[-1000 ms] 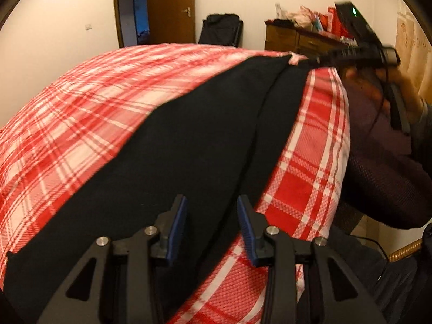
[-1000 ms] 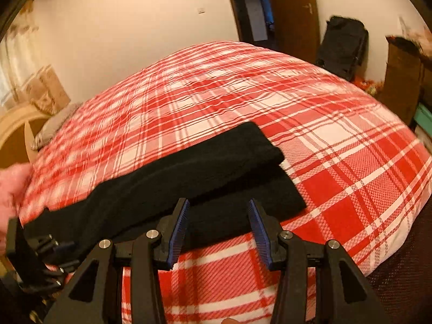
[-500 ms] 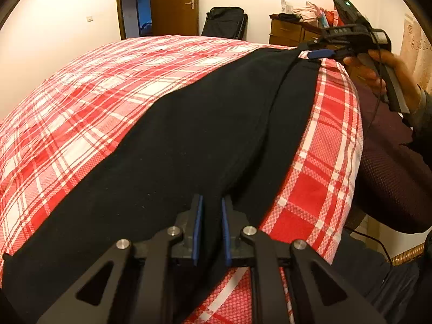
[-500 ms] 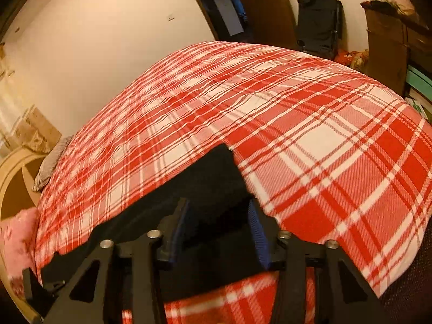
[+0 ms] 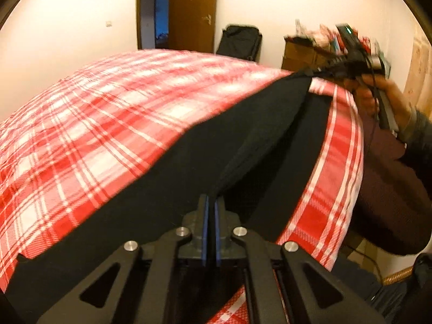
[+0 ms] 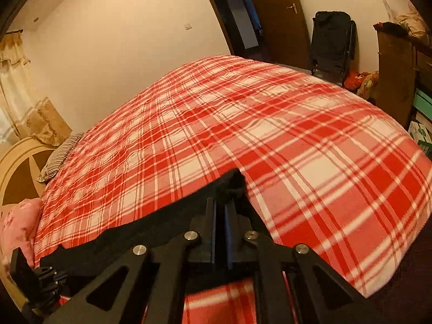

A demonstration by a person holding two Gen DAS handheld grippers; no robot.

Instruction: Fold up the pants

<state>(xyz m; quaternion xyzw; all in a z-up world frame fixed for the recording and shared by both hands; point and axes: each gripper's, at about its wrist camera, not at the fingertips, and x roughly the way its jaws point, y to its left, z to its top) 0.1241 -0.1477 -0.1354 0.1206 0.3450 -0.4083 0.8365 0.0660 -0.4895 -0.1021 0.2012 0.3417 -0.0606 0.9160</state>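
Observation:
Black pants [image 5: 151,189] lie lengthwise along the near edge of a bed with a red-and-white plaid cover [image 5: 108,113]. My left gripper [image 5: 210,202] is shut on a pinched fold of the pants' upper layer, which rises as a ridge off the layer beneath. In the right wrist view my right gripper [image 6: 221,205] is shut on the bunched end of the pants [image 6: 229,183], lifted a little off the cover [image 6: 297,135]. The right gripper [image 5: 318,71] also shows far right in the left wrist view, held by a hand [image 5: 383,100]; the left gripper's body [image 6: 35,280] appears bottom left.
A brown door [image 5: 193,13], a black suitcase [image 5: 239,41] and a wooden dresser [image 5: 305,54] with clutter stand beyond the bed. A headboard [image 6: 19,170], a striped pillow [image 6: 59,156] and a pink pillow [image 6: 13,229] are at the left in the right wrist view.
Both grippers went from open to shut on the black pants. Both then rose slightly, lifting the pinched fabric off the bed.

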